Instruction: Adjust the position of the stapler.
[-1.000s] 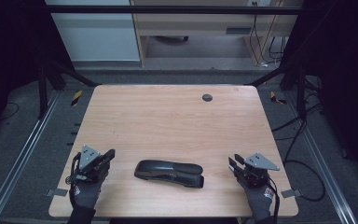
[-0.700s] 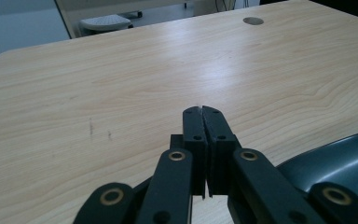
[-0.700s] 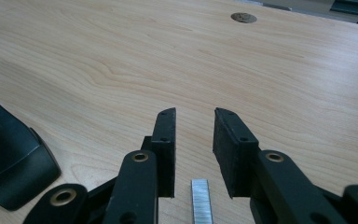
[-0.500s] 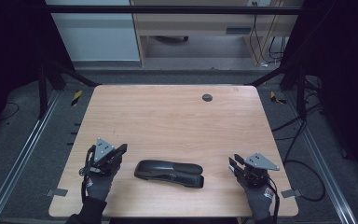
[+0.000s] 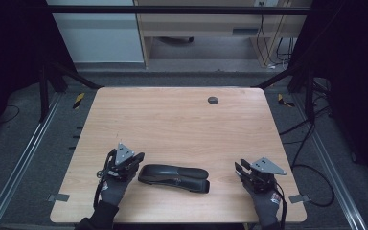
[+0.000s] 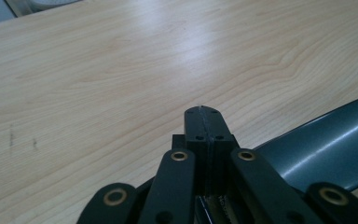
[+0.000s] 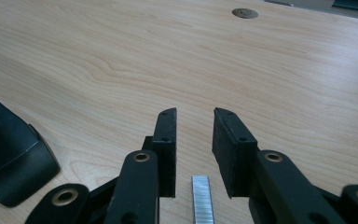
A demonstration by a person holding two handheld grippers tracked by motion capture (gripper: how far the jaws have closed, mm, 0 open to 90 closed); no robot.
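The stapler (image 5: 174,178), long, black and glossy, lies flat near the front edge of the desk (image 5: 172,120), between the two hands. A strip of staples (image 7: 202,198) lies on the desk directly between the fingers of the right gripper (image 7: 194,128), not gripped.

Left gripper (image 5: 135,160): fingers (image 6: 206,122) clenched pad to pad with nothing between them, just beside the stapler's left end; contact cannot be confirmed. Right gripper (image 5: 242,171): fingers (image 7: 228,135) parted, well apart from the stapler's right end (image 7: 9,163).

Handling assessment:
- Stapler: judged rigid, moderately heavy for its size, hard smooth shell likely slippery under the pads. The hinged top may swing open if lifted by the upper arm alone. Best hold is across the narrow width near mid-body or the rear hinge, pinching base and top together.
- Staple strip: light, thin, brittle; judged liable to snap or shed if squeezed hard or bent. Take it by its long sides, low to the desk, with a gentle squeeze.
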